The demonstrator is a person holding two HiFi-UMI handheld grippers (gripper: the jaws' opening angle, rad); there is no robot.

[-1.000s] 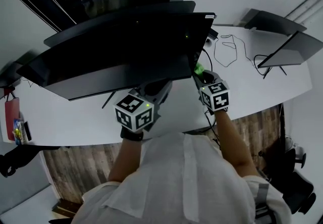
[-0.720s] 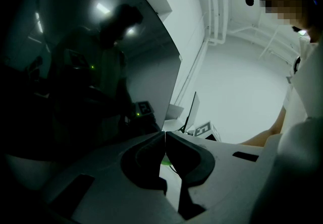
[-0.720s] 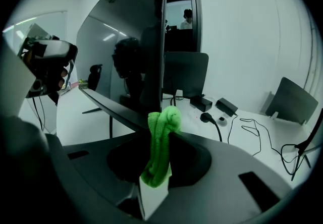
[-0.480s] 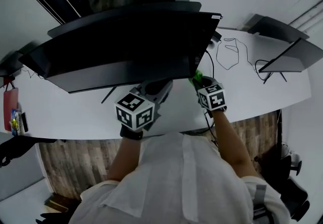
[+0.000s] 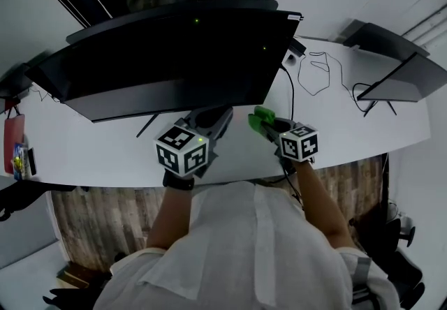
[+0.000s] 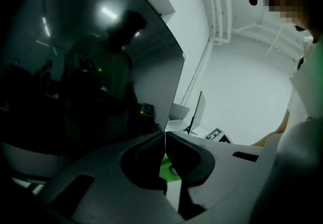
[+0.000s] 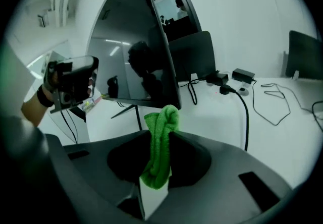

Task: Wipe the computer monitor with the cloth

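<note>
The left gripper [image 5: 208,120] is held above the white desk top [image 5: 91,155], under the lower edge of the wide black curved computer monitor [image 5: 174,57]. In the left gripper view its jaws are seen closed tip to tip with nothing between them. The monitor's dark glass [image 6: 91,66] is not touched by either tool.

To the right, the right gripper [image 5: 269,126] is clamped on the bunched green microfibre cloth [image 5: 260,118]. In the right gripper view only a short tuft of the cloth [image 7: 164,117] projects past the jaw tips. It is held clear of the screen, near the lower right corner.

Wiping is judged not yet begun. Two risks are noted. With so little cloth exposed, the hard jaw tips could be dragged on the glass if the tool is pressed flat. With the monitor unbraced on its thin stand legs [image 7: 126,112], it could be rocked by firm pressure. The black cables [image 5: 314,71] further right could be snagged on a long stroke.
</note>
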